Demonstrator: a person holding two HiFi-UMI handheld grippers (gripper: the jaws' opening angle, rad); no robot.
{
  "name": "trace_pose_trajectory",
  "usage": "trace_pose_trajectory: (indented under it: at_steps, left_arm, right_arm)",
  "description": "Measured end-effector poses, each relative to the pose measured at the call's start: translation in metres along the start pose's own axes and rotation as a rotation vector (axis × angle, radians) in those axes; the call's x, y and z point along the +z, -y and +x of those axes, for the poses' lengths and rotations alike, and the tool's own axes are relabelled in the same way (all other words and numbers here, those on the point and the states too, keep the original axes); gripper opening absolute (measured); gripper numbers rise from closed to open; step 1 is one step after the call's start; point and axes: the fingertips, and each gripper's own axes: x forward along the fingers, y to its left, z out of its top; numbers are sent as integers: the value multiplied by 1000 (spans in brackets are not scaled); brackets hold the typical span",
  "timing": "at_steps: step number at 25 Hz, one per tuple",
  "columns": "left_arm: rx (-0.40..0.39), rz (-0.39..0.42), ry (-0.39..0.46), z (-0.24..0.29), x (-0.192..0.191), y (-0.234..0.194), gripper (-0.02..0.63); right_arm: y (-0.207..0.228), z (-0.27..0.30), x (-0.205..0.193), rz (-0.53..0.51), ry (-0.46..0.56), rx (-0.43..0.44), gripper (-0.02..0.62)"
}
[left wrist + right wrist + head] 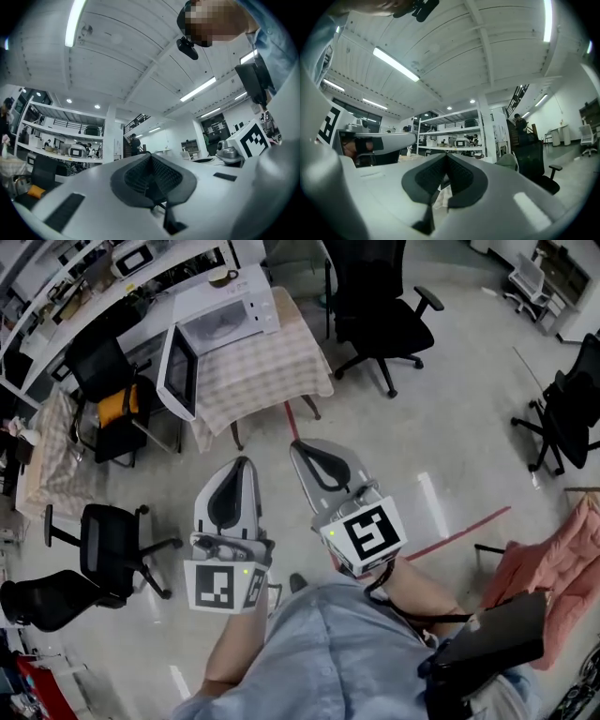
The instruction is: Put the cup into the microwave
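Head view | left tool (245, 463), right tool (297, 446) — jaws together, pointing forward

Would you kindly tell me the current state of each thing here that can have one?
White microwave: door swung open.
Dark cup: outside the microwave, not held.
Left hand-held gripper: jaws shut, empty.
Right hand-held gripper: jaws shut, empty.
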Motion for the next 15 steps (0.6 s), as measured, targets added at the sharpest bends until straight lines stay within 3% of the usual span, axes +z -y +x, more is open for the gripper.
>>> trace_pose_trajectory:
  at_steps: [6, 11, 15]
  left_arm:
    - [11, 12, -7, 6, -1, 23, 5]
    - [65, 20, -23, 3, -5, 3, 5]
    - [59, -2, -31, 17, -14, -8, 5]
  right_arm:
    - [16, -17, -8, 40, -12, 30, 2]
    - [30, -12, -2, 44, 27, 21, 2]
    - [32, -1, -11, 67, 7, 38, 2]
